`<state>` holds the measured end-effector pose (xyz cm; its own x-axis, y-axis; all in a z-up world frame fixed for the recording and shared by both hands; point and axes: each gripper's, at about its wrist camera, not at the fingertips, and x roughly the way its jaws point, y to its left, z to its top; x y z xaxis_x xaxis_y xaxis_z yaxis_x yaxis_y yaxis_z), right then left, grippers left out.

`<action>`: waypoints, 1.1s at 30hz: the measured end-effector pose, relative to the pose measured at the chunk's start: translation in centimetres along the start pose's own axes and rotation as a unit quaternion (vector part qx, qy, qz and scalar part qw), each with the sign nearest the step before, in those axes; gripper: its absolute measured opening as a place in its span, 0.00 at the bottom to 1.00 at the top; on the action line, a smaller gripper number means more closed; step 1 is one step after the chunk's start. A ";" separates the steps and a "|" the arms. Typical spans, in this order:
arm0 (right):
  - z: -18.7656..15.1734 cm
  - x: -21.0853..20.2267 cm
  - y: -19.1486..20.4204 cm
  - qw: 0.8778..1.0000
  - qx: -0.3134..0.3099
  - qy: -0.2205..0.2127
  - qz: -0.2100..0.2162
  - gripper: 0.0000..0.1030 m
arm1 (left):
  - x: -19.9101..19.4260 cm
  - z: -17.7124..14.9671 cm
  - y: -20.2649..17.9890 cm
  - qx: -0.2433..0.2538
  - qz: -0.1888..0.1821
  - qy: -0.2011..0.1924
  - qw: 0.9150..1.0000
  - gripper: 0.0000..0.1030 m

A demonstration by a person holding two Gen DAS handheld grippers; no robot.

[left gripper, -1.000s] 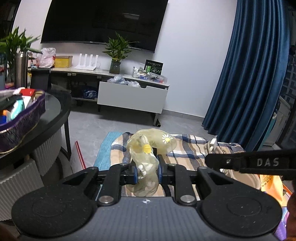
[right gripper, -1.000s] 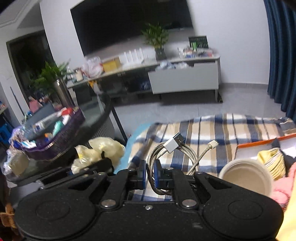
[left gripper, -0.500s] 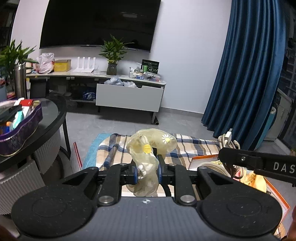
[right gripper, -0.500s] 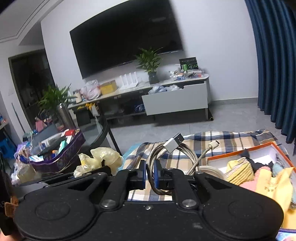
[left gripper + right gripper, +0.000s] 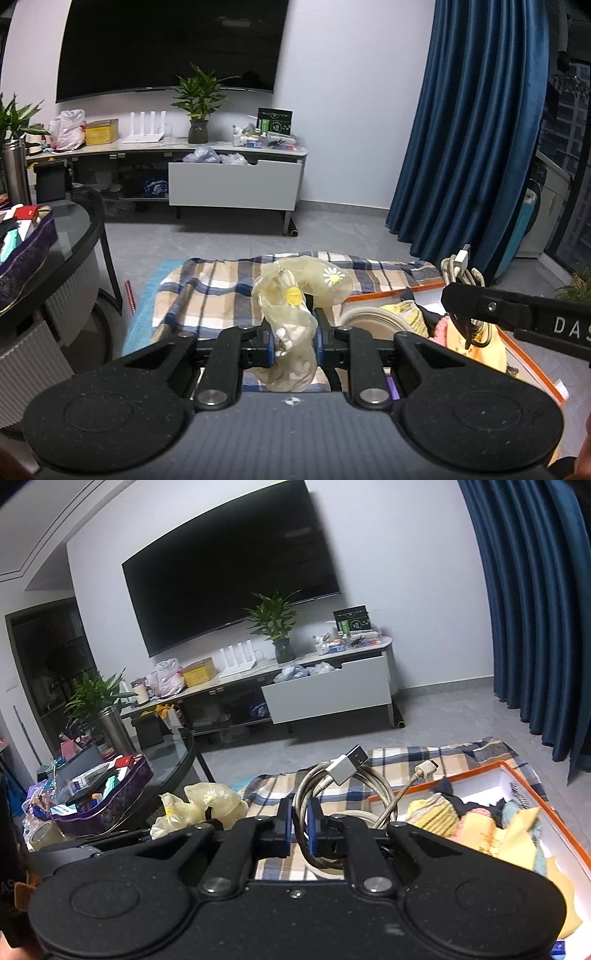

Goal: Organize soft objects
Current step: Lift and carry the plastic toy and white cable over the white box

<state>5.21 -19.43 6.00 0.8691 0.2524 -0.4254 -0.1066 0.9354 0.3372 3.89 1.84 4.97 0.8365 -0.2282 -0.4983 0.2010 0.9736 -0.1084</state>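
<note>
i have both hands loaded and i am carrying the load across toward the orange-rimmed box. over the last second the view from each wrist has swung: the box was barely at the edge before, and now its open interior, with the pile of soft cloths in yellow, pink and pale blue, fills the lower right of the right wrist view and shows on the right of the left wrist view too.

my left tool is clamped on the translucent yellowish bag with daisy prints; the blue pads pinch its middle, and its puffed top stands above the fingers while the rest hangs below. the grip looks the same as a second ago, with no slip that i can see.

my right tool is closed tight on the coiled white usb cable; the loops pass between the pads, the 2 plugs stick up and to the right, and the coil hangs over the near edge of the box.

below both tools lies the plaid blanket, which has slid left in the frames as i move right. a pale round bowl sits just inside the box's near left corner.

my reading: the transport is nearly done. the cable looks close enough to drop in; the bag is left of the box rim, over the blanket, so that hand needs more travel before i release.
</note>
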 end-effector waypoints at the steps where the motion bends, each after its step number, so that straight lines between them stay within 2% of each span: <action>1: 0.0 -0.2 -0.2 1.000 0.001 -0.001 -0.002 0.10 | 0.1 0.0 -0.1 0.002 -0.001 0.001 1.000 0.21; 33: 0.0 -2.8 -3.2 0.999 0.023 -0.022 -0.036 0.10 | 1.3 0.1 -2.8 0.039 -0.038 0.017 0.998 0.21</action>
<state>3.13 -23.19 6.12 0.8942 0.1729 -0.4129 -0.0216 0.9379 0.3461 4.45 -1.20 4.70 0.7999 -0.2996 -0.5199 0.3030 0.9495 -0.0810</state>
